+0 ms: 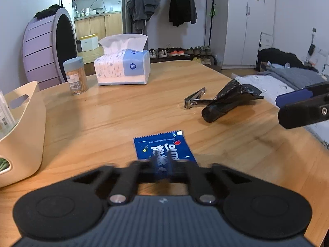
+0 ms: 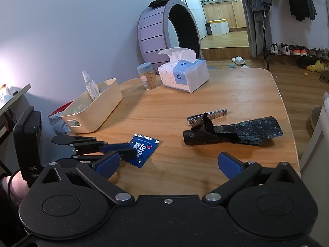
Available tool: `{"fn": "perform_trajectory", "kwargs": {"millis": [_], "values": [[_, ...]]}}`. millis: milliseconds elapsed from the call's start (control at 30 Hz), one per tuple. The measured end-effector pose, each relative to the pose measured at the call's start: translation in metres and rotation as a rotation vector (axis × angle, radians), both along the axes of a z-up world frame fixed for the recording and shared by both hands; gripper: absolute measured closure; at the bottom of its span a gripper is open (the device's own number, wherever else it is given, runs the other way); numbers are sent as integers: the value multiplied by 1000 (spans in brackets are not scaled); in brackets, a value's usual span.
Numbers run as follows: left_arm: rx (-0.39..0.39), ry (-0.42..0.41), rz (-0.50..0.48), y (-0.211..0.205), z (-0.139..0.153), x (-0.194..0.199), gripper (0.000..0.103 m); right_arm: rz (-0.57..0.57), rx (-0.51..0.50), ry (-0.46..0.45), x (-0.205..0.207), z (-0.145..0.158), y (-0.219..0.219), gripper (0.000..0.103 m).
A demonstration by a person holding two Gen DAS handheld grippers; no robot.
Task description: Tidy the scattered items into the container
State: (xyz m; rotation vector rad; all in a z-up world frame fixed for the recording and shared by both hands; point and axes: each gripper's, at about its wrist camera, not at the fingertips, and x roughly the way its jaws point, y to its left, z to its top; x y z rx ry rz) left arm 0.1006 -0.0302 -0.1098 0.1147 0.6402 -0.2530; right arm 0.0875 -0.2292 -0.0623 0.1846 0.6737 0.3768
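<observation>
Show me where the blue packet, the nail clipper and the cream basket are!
blue packet [image 2: 144, 151]: right wrist view, middle of the wrapper's printed face.
nail clipper [image 1: 195, 98]: left wrist view, on its shiny metal lever.
cream basket [image 2: 107, 100]: right wrist view, on its bare outer side wall.

A blue snack packet [image 1: 164, 150] with white lettering and zigzag ends lies flat on the wooden table, its near end pinched between closed gripper fingers. Further along the table a metal nail clipper [image 1: 194, 98] lies with its lever raised, touching a roll of black plastic bags [image 1: 228, 100] whose loose end trails off crumpled. A cream plastic basket [image 2: 102, 107] with cut-out handles stands near the table's edge, a clear spray bottle [image 2: 90, 86] leaning inside it.
</observation>
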Motion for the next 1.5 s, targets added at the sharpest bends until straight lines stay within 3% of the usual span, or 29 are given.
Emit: {"fn": "perform_trajectory", "kwargs": {"millis": [333,467,700,867,1000,1167,1333,1500], "values": [[-55,13,45,11,13,3,98,3,-11,4,3,0,1,0],[-88,18,54,24,16,-3,97,61,-7,2,7,-1,8,0],[-168,16,91,51,16,-12,96,157,30,52,29,-13,27,5],[-232,34,64,60,14,-5,95,187,9,82,49,-27,44,8],[-305,67,51,68,12,11,87,194,5,91,54,-31,50,9],[-313,83,28,69,8,30,73,200,1,82,53,-31,49,9],[-318,102,7,69,2,44,70,202,6,89,56,-36,47,9],[-265,100,-32,62,2,48,66,207,-32,84,59,-40,51,9]]}}
